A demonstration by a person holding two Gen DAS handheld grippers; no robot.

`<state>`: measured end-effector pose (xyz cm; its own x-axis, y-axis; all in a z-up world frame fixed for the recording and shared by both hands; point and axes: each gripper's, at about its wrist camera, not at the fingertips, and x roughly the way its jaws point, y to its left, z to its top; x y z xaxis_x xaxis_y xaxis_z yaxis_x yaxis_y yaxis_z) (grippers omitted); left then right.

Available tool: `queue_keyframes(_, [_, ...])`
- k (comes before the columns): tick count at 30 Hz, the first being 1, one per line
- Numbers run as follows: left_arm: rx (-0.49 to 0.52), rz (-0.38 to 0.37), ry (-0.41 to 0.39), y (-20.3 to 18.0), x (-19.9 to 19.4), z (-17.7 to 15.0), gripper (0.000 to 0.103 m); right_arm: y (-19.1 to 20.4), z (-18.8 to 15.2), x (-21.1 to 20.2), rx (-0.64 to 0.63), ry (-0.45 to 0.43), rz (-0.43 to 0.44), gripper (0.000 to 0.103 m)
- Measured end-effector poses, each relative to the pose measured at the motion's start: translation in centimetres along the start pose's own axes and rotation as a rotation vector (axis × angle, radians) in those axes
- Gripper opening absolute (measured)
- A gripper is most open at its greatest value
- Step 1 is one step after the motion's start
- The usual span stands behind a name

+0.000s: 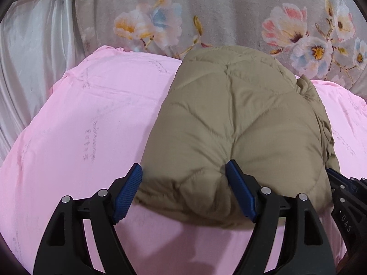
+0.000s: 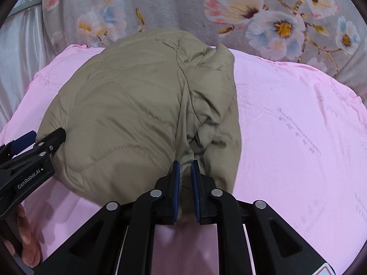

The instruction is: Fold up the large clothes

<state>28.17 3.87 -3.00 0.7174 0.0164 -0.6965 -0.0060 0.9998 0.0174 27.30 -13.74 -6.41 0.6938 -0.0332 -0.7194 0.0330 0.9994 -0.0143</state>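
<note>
A khaki quilted jacket (image 1: 240, 114) lies bunched in a folded heap on the pink sheet (image 1: 80, 114). My left gripper (image 1: 183, 166) stands wide at the jacket's near left corner: the puffy corner sits between its blue pads, and the right pad dents the top. It also shows at the left edge of the right wrist view, left gripper (image 2: 34, 142), beside the jacket (image 2: 137, 103). My right gripper (image 2: 185, 163) has its pads almost together at the near right edge, and a fold of jacket fills the narrow gap. The right gripper (image 1: 339, 183) shows at the right edge of the left wrist view.
A grey floral blanket (image 1: 229, 11) rises behind the pink sheet (image 2: 298, 126). Pale satin fabric (image 1: 29, 57) hangs at the far left. A person's hand (image 2: 25, 240) holds the left gripper's handle at the lower left.
</note>
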Motion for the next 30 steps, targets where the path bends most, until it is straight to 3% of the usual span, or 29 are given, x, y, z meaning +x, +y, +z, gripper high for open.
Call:
queue_keyframes(7, [0.004,0.014,0.028,-0.3,-1.9,-2.1,0.074,0.2,-2.8,-2.6,-0.004,-0.01,-0.039,0.013])
queue_keyframes(9, [-0.001,0.016,0.034,-0.3,-2.5,-2.7,0.074,-0.1,-3.5,-3.1,0.01,0.004,-0.027,0.022])
queue_keyframes(10, [-0.002,0.016,0.036,-0.3,-2.8,-2.9,0.074,-0.3,-4.0,-3.3,0.021,0.019,-0.016,0.035])
queue_keyframes(16, [-0.001,0.023,0.052,-0.7,-5.0,-5.0,0.075,-1.2,-6.3,-5.2,0.06,0.042,-0.016,0.046])
queue_keyframes(23, [0.028,0.058,0.043,-1.6,-7.7,-7.2,0.089,-1.3,-8.9,-7.6,0.057,0.039,-0.04,0.065])
queue_keyframes(30, [0.032,0.072,0.056,-2.0,-9.9,-9.3,0.091,-1.4,-10.6,-10.8,0.051,-0.051,-0.054,0.085])
